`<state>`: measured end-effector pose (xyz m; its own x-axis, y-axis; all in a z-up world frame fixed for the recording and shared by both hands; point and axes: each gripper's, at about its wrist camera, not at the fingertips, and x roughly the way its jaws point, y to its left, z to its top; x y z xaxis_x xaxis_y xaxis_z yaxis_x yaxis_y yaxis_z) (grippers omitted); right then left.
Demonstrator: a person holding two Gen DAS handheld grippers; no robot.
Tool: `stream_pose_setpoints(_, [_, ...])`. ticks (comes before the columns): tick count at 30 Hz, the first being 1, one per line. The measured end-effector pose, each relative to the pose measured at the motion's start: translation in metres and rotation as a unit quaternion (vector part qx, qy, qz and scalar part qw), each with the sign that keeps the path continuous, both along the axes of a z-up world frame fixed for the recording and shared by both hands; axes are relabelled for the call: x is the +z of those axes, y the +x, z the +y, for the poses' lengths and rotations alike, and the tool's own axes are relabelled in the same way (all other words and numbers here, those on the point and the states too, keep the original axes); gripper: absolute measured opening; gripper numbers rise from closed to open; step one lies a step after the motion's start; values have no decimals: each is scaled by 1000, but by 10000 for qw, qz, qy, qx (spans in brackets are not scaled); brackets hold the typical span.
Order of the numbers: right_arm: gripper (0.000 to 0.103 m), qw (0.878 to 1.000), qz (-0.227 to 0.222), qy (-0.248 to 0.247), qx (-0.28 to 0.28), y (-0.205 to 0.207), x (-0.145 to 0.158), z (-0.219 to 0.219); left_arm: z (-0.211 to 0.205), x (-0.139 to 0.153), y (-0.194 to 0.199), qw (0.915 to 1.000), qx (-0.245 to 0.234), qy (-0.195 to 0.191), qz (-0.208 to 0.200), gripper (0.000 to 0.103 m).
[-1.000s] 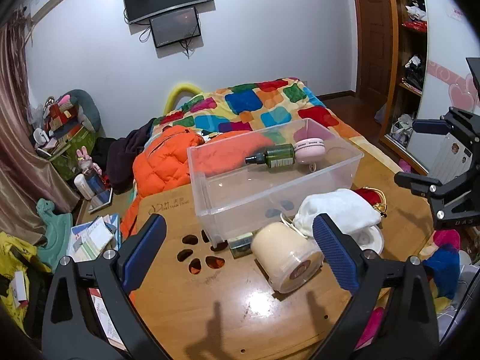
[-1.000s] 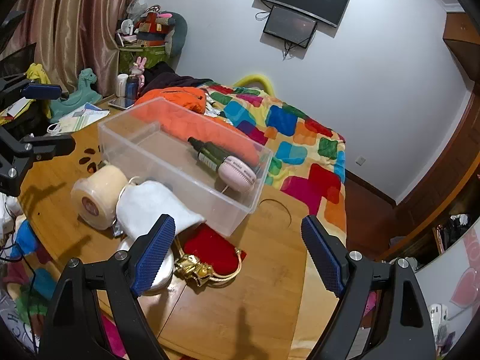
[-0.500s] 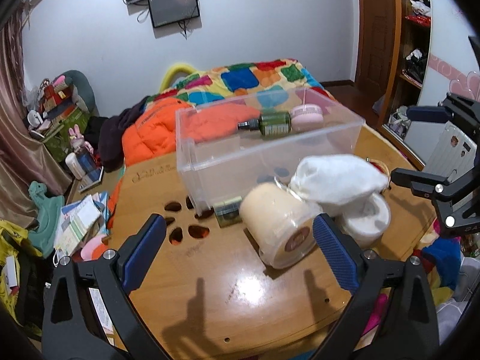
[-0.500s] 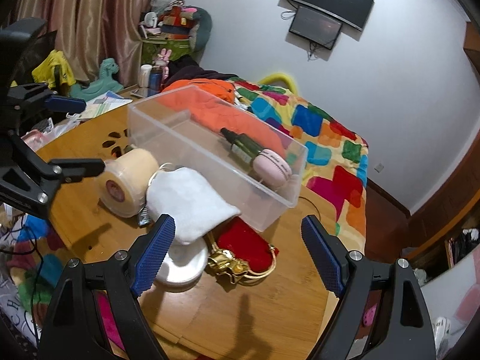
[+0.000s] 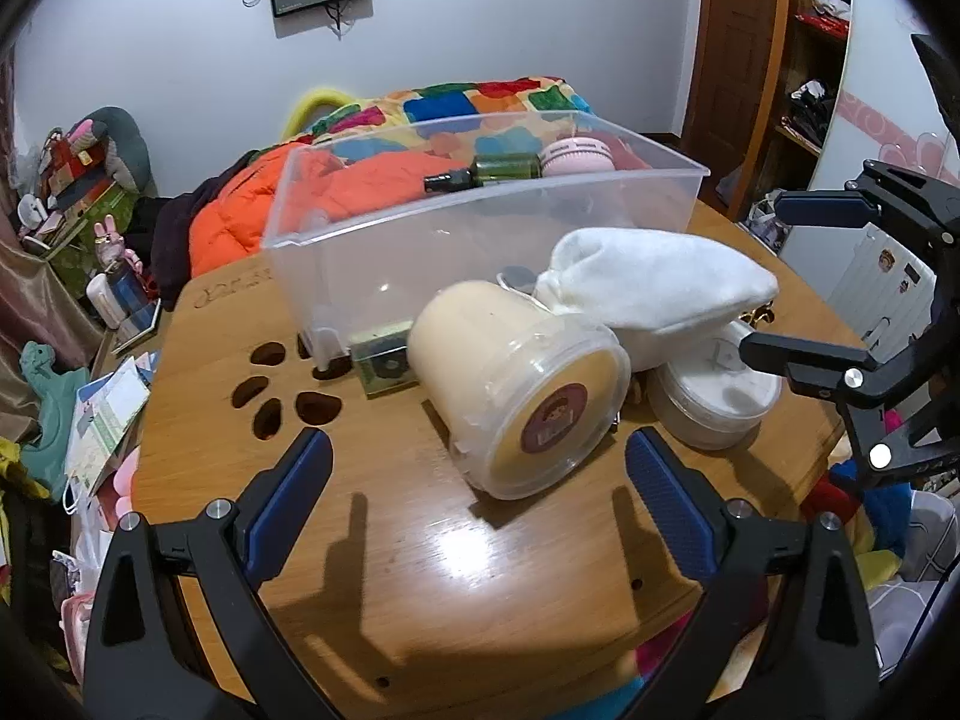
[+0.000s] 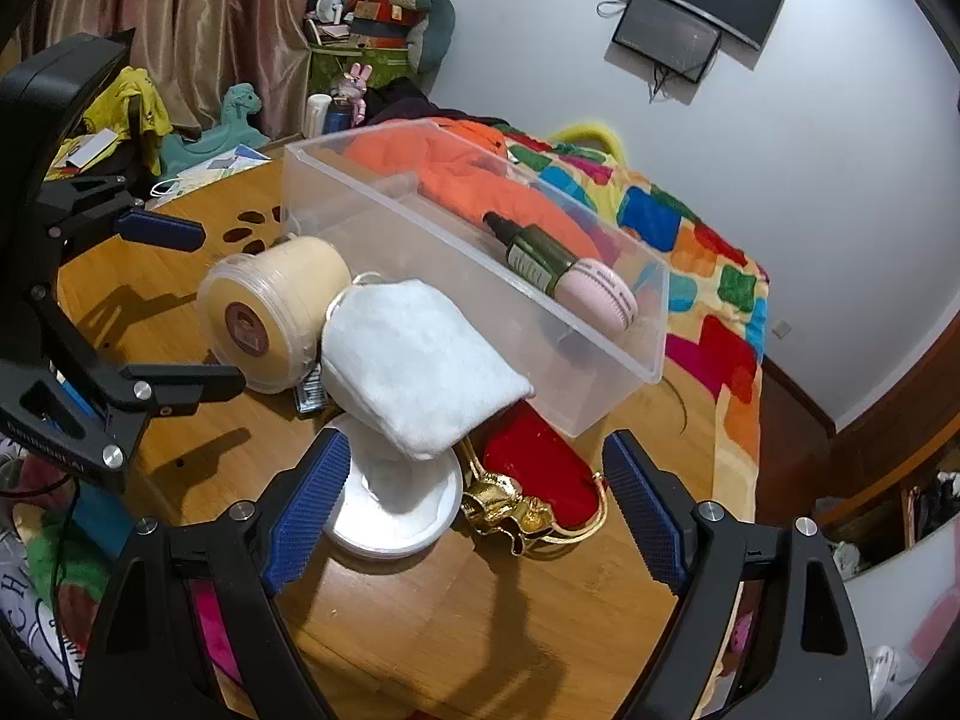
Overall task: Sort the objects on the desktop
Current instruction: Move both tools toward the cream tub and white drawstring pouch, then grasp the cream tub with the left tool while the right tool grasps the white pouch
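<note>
A clear plastic bin (image 5: 480,228) (image 6: 480,252) on the wooden table holds a green bottle (image 6: 534,255) and a pink round case (image 6: 600,291). In front of it lie a cream tub on its side (image 5: 516,384) (image 6: 270,312), a white pouch (image 5: 654,288) (image 6: 414,372), a white round jar (image 5: 714,390) (image 6: 396,510), a red pouch with gold clasp (image 6: 540,480) and a small green box (image 5: 384,360). My left gripper (image 5: 477,498) is open just before the cream tub. My right gripper (image 6: 480,504) is open, over the white jar and red pouch.
A bed with a colourful quilt (image 6: 690,240) and an orange jacket (image 5: 252,216) lies behind the table. Paw-shaped cut-outs (image 5: 282,396) mark the tabletop. Clutter, papers and toys (image 5: 102,402) crowd the floor at the left. A wooden shelf (image 5: 804,60) stands at the right.
Both grippers have moved forward and lower toward the objects. The cream tub now sits close between the left fingers; the white jar and red pouch sit near the right fingers.
</note>
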<state>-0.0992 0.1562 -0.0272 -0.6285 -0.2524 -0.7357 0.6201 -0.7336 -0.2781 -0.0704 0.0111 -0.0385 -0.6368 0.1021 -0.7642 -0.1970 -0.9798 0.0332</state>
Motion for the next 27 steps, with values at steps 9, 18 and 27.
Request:
stream_pose_setpoints(9, [84,9999,-129,75,-21,-16,-10,-5,4,-9,-21,9986,102,406,-311,99])
stream_pose_setpoints(18, [84,9994,-105,252,218,-23,-13,-16,-10,-14,-29,9966,324,649,-378,99])
stream_pose_setpoints(27, [84,9985,-241,193,458,-29,-14,-31,-37,4,-18,9976,429,548,-2,100])
